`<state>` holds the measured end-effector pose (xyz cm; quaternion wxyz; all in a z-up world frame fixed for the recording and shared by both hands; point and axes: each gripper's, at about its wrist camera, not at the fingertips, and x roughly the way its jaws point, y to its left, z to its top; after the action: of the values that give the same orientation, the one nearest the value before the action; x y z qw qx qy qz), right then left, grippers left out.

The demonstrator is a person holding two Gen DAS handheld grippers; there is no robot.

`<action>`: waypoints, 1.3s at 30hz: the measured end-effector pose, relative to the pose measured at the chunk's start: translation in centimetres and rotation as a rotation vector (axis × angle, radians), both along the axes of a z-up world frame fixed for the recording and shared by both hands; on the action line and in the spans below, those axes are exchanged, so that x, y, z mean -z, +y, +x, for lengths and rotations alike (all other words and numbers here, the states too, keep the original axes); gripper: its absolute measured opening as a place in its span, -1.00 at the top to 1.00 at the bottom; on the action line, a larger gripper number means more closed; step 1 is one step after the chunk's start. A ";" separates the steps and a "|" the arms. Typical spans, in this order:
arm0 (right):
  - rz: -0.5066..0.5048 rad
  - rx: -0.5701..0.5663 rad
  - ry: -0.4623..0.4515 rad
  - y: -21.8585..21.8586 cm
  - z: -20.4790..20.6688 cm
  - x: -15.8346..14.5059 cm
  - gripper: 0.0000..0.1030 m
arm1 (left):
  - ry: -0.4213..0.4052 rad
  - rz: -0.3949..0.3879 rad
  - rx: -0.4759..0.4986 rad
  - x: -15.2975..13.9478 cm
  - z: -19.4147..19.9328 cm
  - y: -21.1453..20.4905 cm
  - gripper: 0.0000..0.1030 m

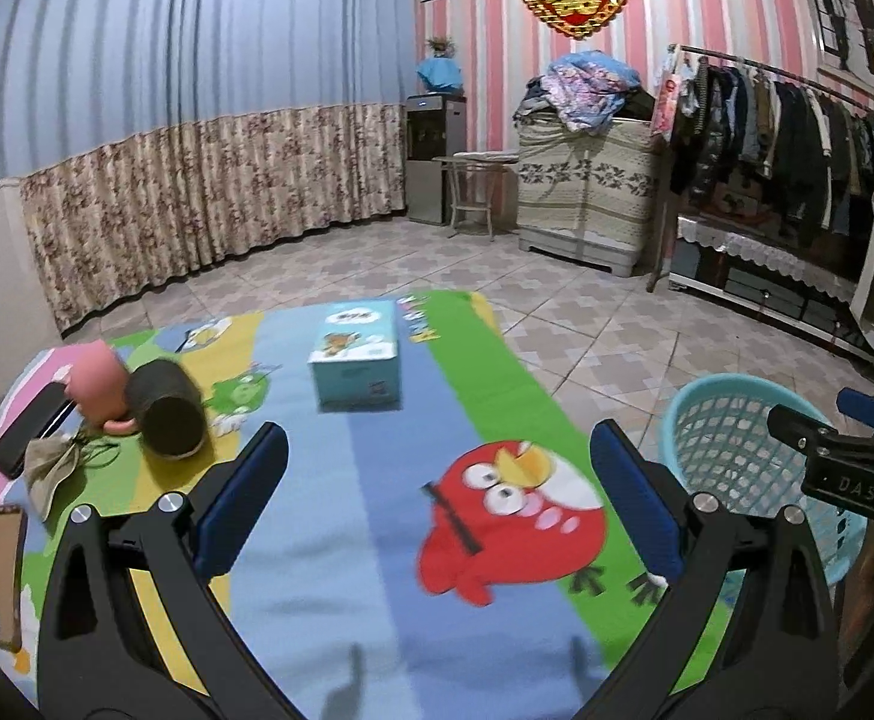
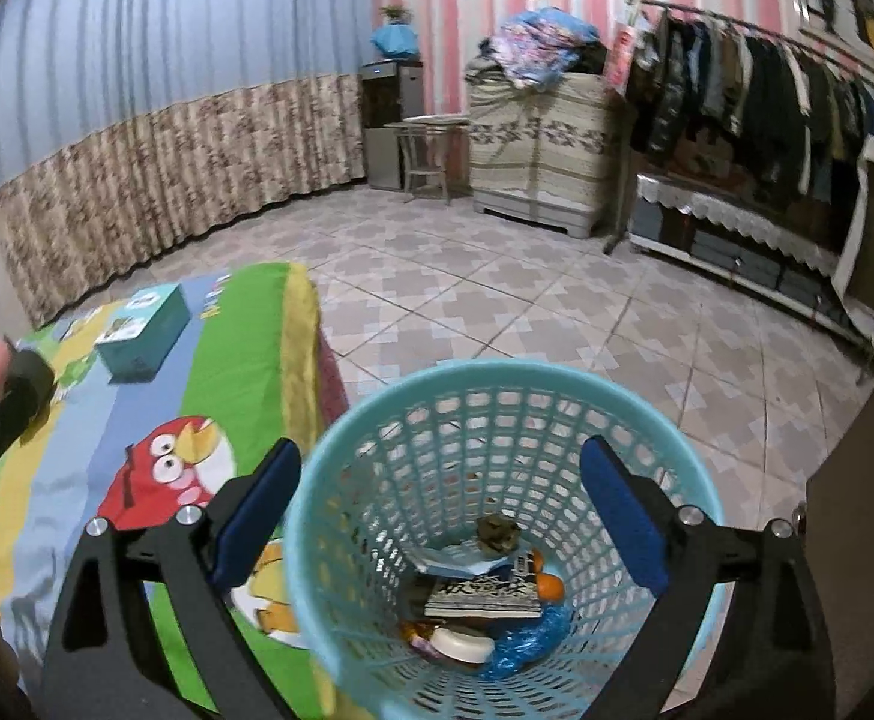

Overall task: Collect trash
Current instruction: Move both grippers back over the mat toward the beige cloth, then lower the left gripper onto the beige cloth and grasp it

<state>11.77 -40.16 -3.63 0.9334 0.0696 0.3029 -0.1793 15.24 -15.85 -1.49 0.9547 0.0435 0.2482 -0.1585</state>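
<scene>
On the desk [image 1: 377,540], covered with a cartoon-bird cloth, we see a tissue box [image 1: 356,354] near the far edge. At the left side lie a pink cup [image 1: 96,381] and a dark cup [image 1: 165,417], both on their sides and touching each other. Beside them are a black phone [image 1: 29,429], a crumpled brownish scrap [image 1: 47,468] with a thin cord, and another phone in a brown case [image 1: 2,576] nearer to us.

A light blue basket [image 2: 497,384] stands on the tiled floor just beside the desk's right edge. Inside it we see a small crumpled wad [image 2: 499,531], a printed packet [image 2: 485,594], a white round piece [image 2: 461,645], blue plastic film [image 2: 527,639] and something orange [image 2: 551,587].

Our left gripper [image 1: 437,498] hovers over the middle of the desk, pointing toward the tissue box, its jaws spread wide and holding nothing. Our right gripper [image 2: 440,516] hangs directly over the basket's mouth, tilted downward, its jaws likewise spread wide and empty, the basket rim showing between its fingers.
</scene>
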 end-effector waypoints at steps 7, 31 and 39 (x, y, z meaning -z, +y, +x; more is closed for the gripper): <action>0.004 -0.062 -0.002 3.3 1.0 -0.1 -0.79 | -0.001 0.021 -0.069 0.9 0.1 4.9 -0.89; -0.004 -0.230 0.020 15.2 4.9 0.9 -0.79 | 0.059 0.033 -0.359 3.5 3.0 23.4 -0.89; 0.053 -0.295 0.033 17.4 6.6 1.2 -0.86 | 0.096 0.056 -0.392 4.4 3.1 26.1 -0.89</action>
<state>18.40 -22.75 -4.86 0.9424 0.0460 0.3296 -0.0331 18.36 10.28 -5.86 0.9527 0.0134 0.3014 0.0354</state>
